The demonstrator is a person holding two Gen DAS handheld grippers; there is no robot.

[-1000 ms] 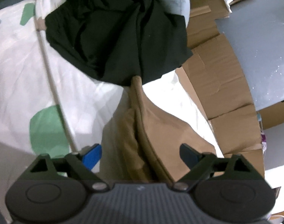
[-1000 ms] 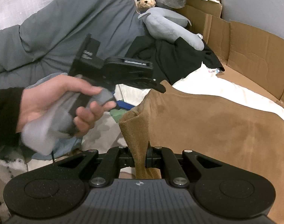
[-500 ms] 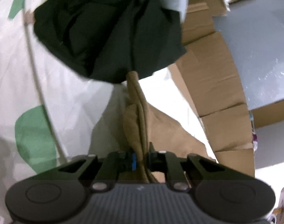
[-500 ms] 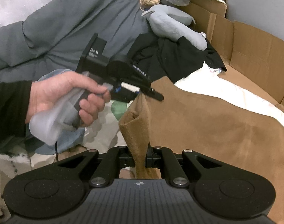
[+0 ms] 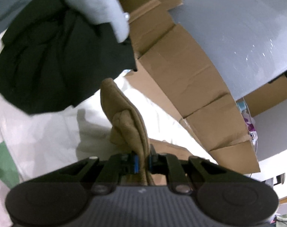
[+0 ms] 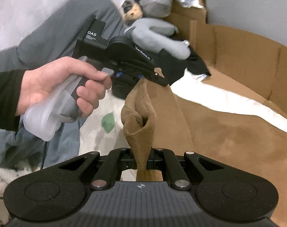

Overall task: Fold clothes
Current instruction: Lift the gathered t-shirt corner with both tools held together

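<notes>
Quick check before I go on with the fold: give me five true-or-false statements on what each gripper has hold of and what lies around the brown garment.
1. The left gripper is shut on the brown garment. True.
2. The right gripper hangs open with nothing between its fingers. False: it is shut on a bunched fold of the same brown garment.
3. A black garment lies beyond the brown one. True.
4. The brown garment lies flat all over. False: the pinched edge is lifted off the white sheet.
5. Cardboard stands along the far side. True.
</notes>
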